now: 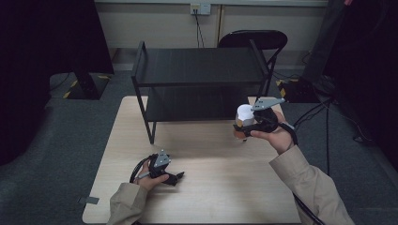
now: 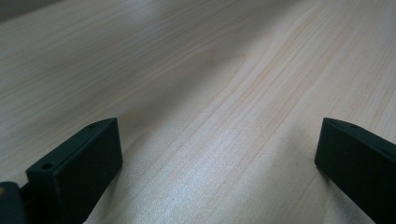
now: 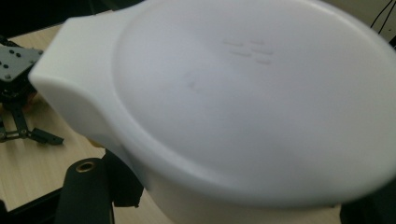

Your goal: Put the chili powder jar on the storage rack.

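1. High view: the right gripper is clamped on a white container, held up off the table just in front of the right end of the black shelf rack. The left gripper lies low on the table, well in front of the rack's left leg, with nothing near its tips. The container's white lid faces up and a bit toward the camera, so I'd say its long axis runs roughly vertical, with a slight tilt.

2. Left gripper view: the jaws stand wide apart with only bare table between them. This one looks parked.

3. Right gripper view: the white container sits right up against the lens, flat lid toward the camera, with a flip tab sticking out at the upper left. The jaws are mostly hidden behind it. Farther off on the table sits the left gripper.

4. My read: this is the carry step, container lifted and heading for the rack. The next move needs it kept upright, lined up with a shelf, then set down before the jaws let go.
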Motion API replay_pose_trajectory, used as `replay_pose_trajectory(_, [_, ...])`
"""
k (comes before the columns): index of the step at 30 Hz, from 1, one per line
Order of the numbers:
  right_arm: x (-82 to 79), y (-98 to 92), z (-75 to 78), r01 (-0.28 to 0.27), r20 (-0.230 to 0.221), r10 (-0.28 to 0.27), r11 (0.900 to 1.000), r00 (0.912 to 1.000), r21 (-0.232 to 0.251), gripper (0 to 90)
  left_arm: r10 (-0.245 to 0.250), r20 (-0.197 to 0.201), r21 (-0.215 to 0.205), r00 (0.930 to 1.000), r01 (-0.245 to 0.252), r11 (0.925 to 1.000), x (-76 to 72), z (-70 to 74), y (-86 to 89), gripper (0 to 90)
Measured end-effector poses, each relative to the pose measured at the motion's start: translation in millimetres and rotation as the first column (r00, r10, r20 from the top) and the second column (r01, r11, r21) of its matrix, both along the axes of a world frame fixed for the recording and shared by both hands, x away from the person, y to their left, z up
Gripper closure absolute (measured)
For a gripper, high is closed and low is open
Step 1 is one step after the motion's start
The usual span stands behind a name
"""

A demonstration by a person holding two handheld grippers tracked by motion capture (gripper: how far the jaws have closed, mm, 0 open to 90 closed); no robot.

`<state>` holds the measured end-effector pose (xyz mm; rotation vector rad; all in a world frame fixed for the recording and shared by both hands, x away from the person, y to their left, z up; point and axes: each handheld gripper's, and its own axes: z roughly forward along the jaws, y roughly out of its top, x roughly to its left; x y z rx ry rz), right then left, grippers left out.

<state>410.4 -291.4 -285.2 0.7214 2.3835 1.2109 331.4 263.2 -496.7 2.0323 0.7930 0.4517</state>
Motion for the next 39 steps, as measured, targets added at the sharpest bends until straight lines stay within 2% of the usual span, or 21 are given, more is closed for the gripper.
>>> replay_pose_trajectory(7, [10.3,6.0,3.4,0.02,-0.005,-0.02,1.0,0.9998,0.02,30.7,0.0,0.0,0.0,1.0,0.0,1.0,0.0,0.0,0.0,0.0])
replay_pose_trajectory(20, [26.2,16.6,10.9,0.05,-0.004,-0.05,0.998,0.9987,0.028,30.7,0.0,0.0,0.0,1.0,0.0,1.0,0.0,0.0,0.0,0.0])
replay_pose_trajectory(39, [34.7,27.7,17.5,0.063,-0.003,-0.063,0.996,0.998,0.063,30.7,-0.001,0.0,0.0,1.0,0.001,1.0,0.1,0.0,0.1,0.0])
